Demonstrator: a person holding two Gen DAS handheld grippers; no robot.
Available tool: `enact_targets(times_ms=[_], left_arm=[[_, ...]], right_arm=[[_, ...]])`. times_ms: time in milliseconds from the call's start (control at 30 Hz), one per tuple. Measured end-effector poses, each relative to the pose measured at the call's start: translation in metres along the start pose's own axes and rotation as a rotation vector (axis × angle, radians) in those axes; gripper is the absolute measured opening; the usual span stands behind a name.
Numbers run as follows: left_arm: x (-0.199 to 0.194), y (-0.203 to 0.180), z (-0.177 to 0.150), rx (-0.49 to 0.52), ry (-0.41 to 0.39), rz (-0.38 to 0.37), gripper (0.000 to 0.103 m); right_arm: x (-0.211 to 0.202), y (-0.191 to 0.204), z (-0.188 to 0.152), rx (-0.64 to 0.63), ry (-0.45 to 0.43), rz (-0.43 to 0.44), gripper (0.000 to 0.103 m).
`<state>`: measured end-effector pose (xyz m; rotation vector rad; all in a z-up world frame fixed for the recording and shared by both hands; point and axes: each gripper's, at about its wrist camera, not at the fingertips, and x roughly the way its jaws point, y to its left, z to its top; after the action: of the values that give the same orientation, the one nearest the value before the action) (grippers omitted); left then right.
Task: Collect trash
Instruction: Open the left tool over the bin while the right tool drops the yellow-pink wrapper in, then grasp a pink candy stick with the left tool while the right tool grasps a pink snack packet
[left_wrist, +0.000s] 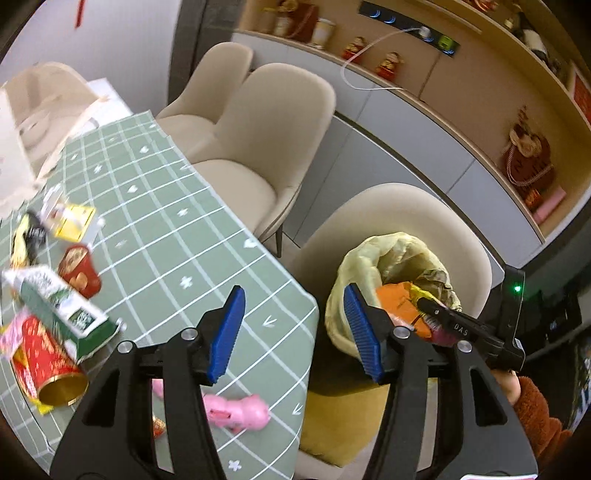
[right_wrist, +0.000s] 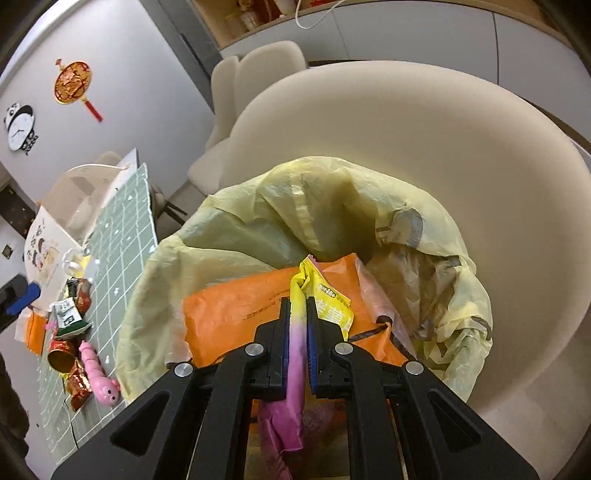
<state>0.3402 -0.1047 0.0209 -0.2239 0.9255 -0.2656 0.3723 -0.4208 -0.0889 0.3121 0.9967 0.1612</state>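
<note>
Right gripper (right_wrist: 298, 314): we have the jaws pinched nearly shut on a yellow-and-pink wrapper (right_wrist: 298, 332), which hangs down through them and pokes up above the tips.
Wrapper position: over the mouth of the bin bag (right_wrist: 236, 236), just above an orange packet (right_wrist: 229, 314) already lying inside.
Bin bag: pale yellow, opened over a bin standing on the seat of a cream chair (right_wrist: 480, 184) beside the table.
Left gripper (left_wrist: 293, 328): we hold it wide open and empty, above the table edge, between table and bin.
Step in hand: the drop, as we judge it; the wrapper is at the bag but not yet let go.
Next move: we would open the right jaws over the bag and shake the wrapper loose should it cling to the pads.
Table (left_wrist: 177, 229): green checked cloth.
Remaining trash, near: pink toy-like piece (left_wrist: 236, 410), red can (left_wrist: 48, 365) on its side, green-and-white carton (left_wrist: 62, 306).
Remaining trash, farther: red cup (left_wrist: 79, 269), yellow packet (left_wrist: 74, 221).
</note>
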Motion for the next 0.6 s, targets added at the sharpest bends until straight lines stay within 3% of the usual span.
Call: enact_targets(times_ms=[100, 267, 300, 333, 367, 600], left_arm=[[-0.004, 0.006, -0.007, 0.001, 0.006, 0.002, 0.053], [-0.026, 0.029, -0.017, 0.002, -0.007, -0.004, 0.053], [-0.030, 0.033, -0.019, 0.000, -0.011, -0.003, 0.053], [-0.037, 0.040, -0.022, -0.003, -0.016, -0.003, 0.053], [-0.042, 0.043, -0.023, -0.004, -0.020, -0.002, 0.053], [-0.093, 0.112, -0.043, -0.061, -0.083, 0.046, 0.055]], right_arm=[[-0.003, 0.012, 0.001, -0.035, -0.025, -0.014, 0.009], [-0.024, 0.036, 0.017, -0.095, -0.124, 0.035, 0.011], [-0.026, 0.040, 0.019, -0.108, -0.129, 0.029, 0.021], [-0.029, 0.044, 0.021, -0.114, -0.132, 0.024, 0.038], [-0.033, 0.048, 0.023, -0.118, -0.143, 0.028, 0.043], [-0.066, 0.074, 0.009, -0.119, -0.216, -0.011, 0.044]])
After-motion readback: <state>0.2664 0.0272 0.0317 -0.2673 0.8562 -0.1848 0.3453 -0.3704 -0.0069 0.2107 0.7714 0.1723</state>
